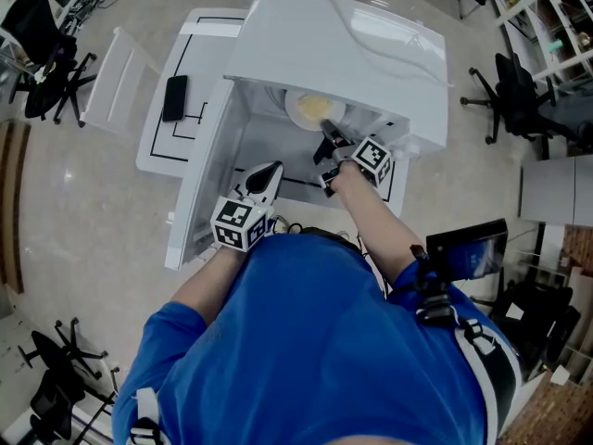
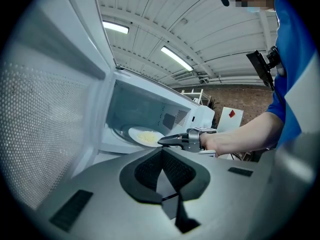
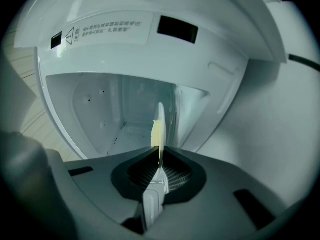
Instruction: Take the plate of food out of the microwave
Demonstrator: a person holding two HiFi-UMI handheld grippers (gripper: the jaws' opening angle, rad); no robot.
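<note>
The person's blue shirt (image 1: pixel 306 341) fills the bottom of the head view, and both forearms reach out from it toward the white microwave (image 1: pixel 371 44). The microwave's door (image 1: pixel 206 188) hangs wide open on the left.

The right gripper (image 1: pixel 326 139) reaches into the mouth of the cavity. Its jaws are pinched on the near rim of the plate (image 3: pixel 159 121). The right gripper view shows that rim edge-on between the two pads, running straight up from them, and the yellow food (image 3: pixel 155 134) sits just beyond the pinch. From the left gripper view the plate lies flat on the cavity floor, inside the microwave, with the right gripper's tips at its near edge.

The left gripper (image 2: pixel 162 156) is outside the cavity, in front of the open door and to the left of the right gripper. Its jaws are together with nothing between them, and it is well apart from the plate.

A dark flat device (image 1: pixel 174 97) lies on the white table (image 1: pixel 159 151) to the left of the microwave.
</note>
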